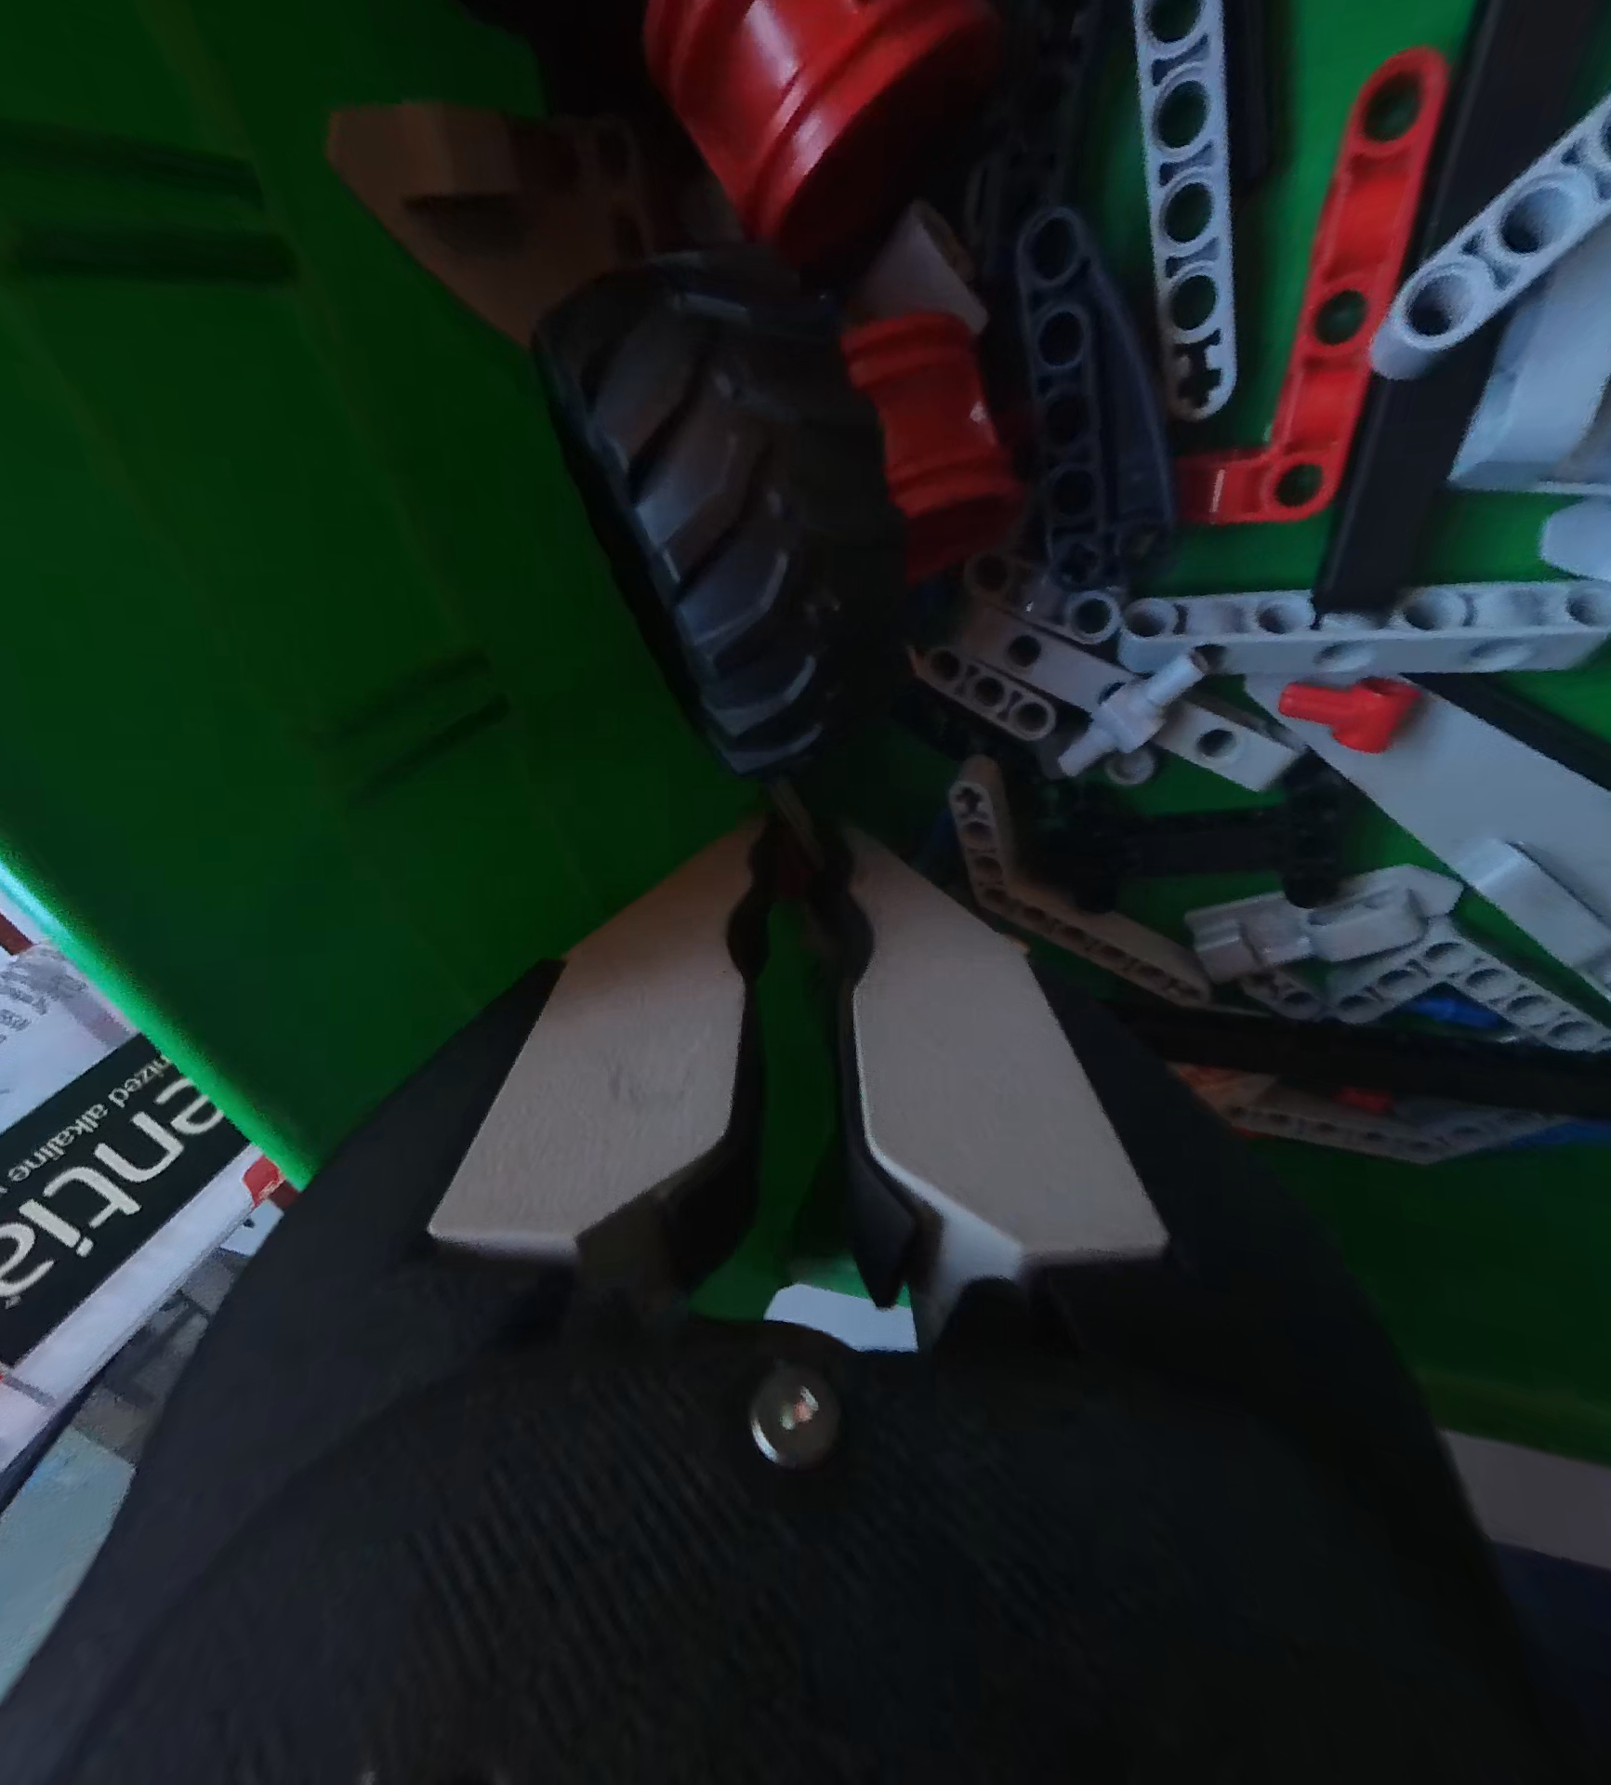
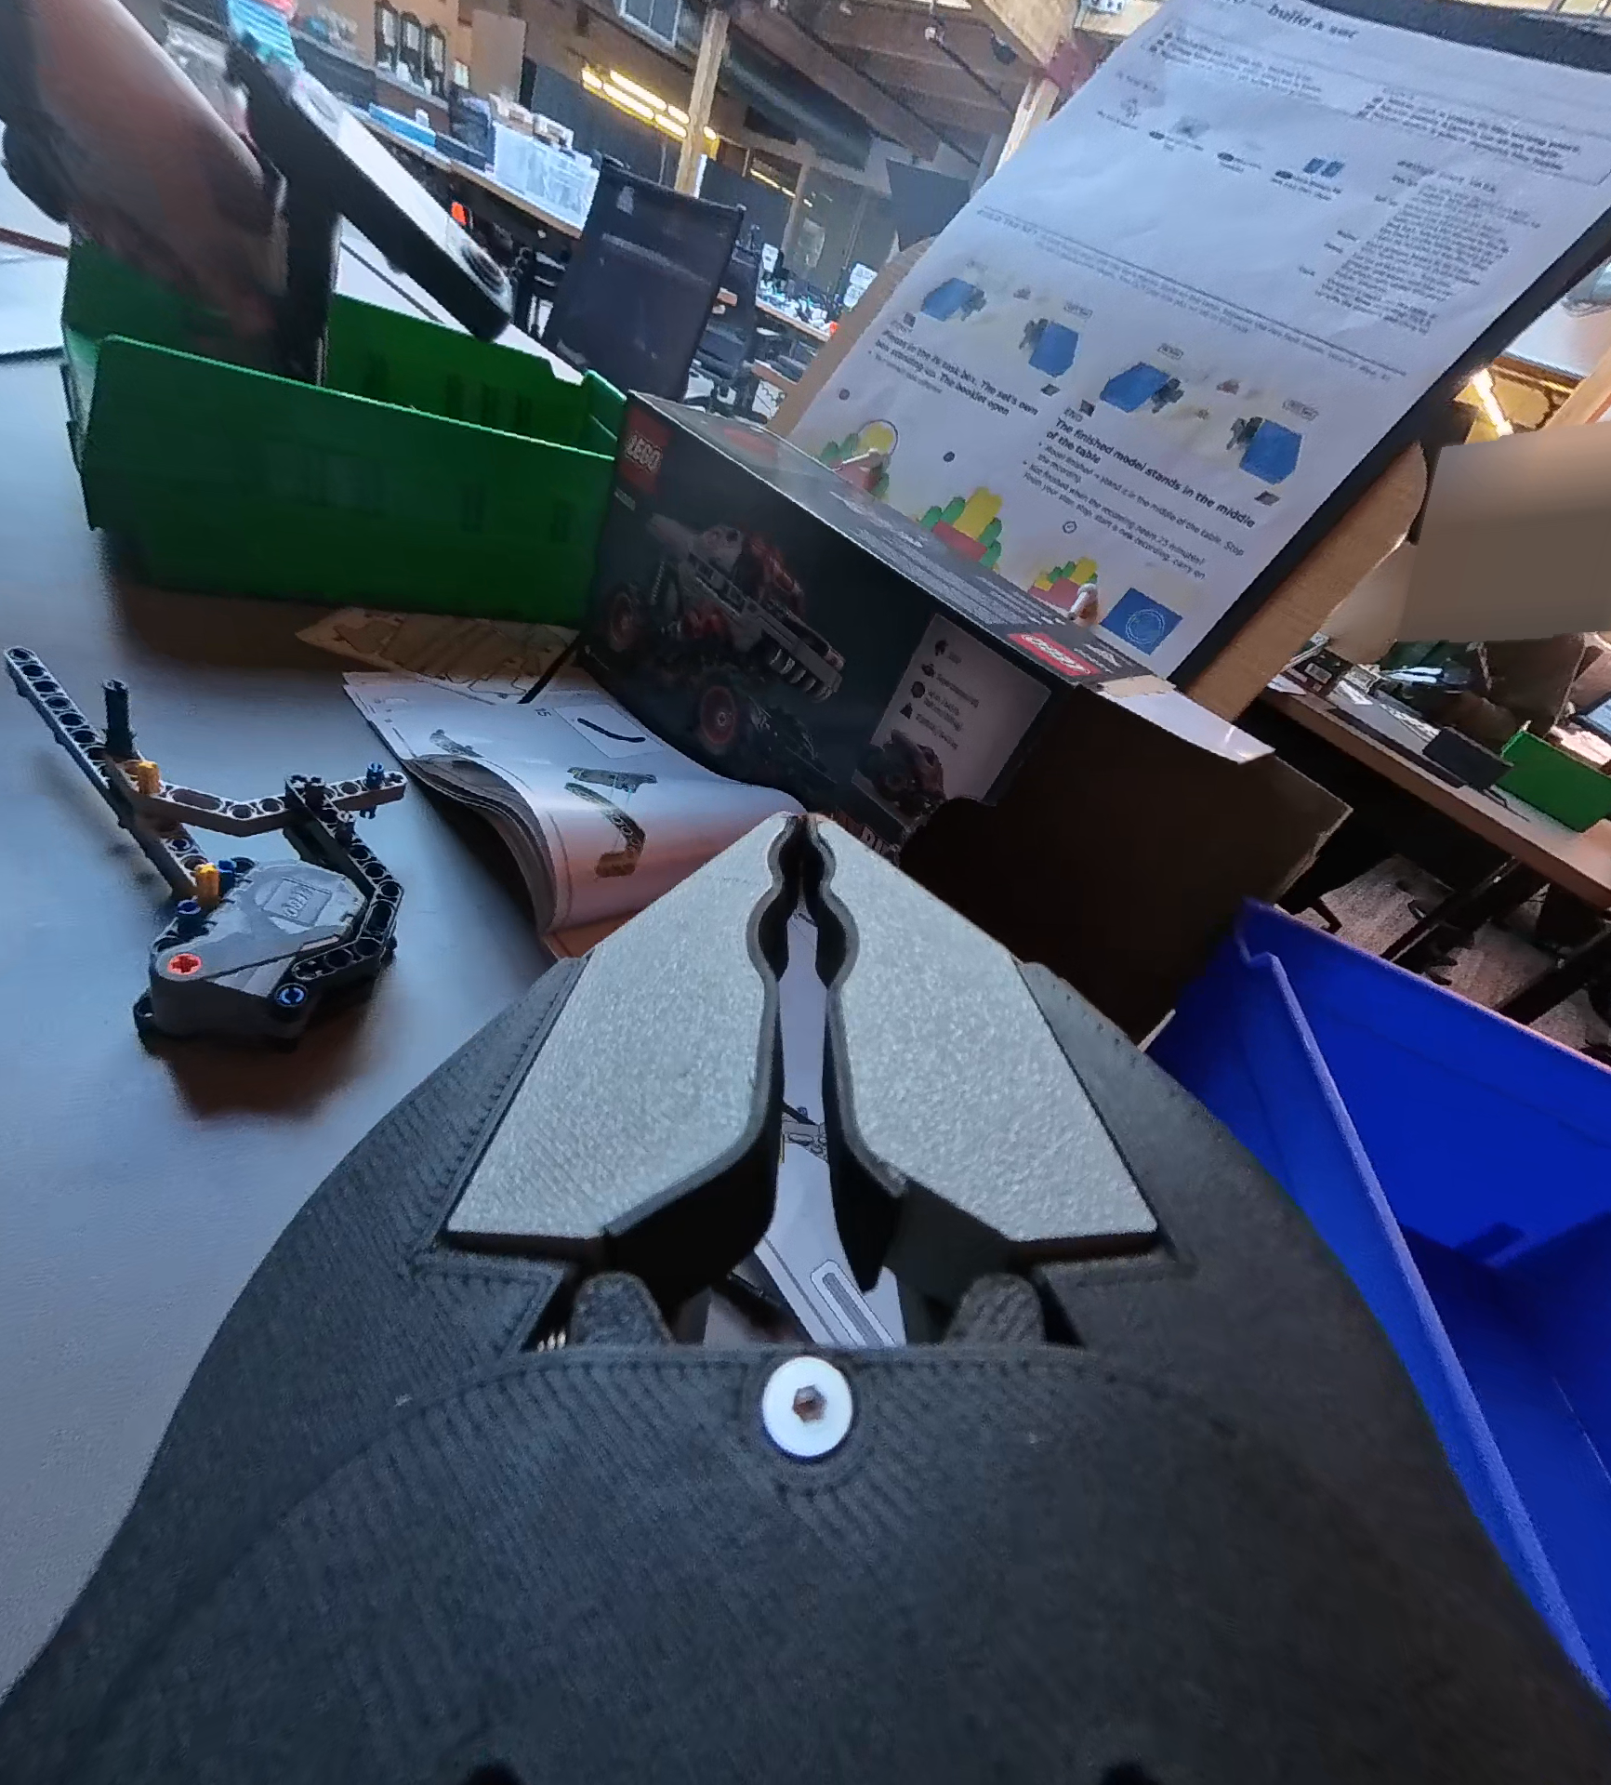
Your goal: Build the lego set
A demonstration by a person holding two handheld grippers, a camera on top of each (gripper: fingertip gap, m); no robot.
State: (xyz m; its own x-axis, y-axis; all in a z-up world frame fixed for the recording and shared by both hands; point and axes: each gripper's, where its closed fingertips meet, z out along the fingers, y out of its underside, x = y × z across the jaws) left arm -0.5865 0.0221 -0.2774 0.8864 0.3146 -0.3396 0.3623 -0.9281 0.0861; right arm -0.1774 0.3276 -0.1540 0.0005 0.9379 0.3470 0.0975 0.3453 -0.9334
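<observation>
Workshop table (image 2: pixel 28 1207) holds only a small chassis (image 2: pixel 241 927); most remains. Left gripper (image 1: pixel 806 850) pinches a dark piece in the bin (image 1: pixel 202 580); right gripper (image 2: pixel 803 829) pressed together, empty.

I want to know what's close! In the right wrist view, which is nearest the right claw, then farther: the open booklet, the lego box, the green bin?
1. Open booklet, just ahead of the right claw, slightly left.
2. Lego box, behind the booklet.
3. Green bin, far left, farthest.
</observation>
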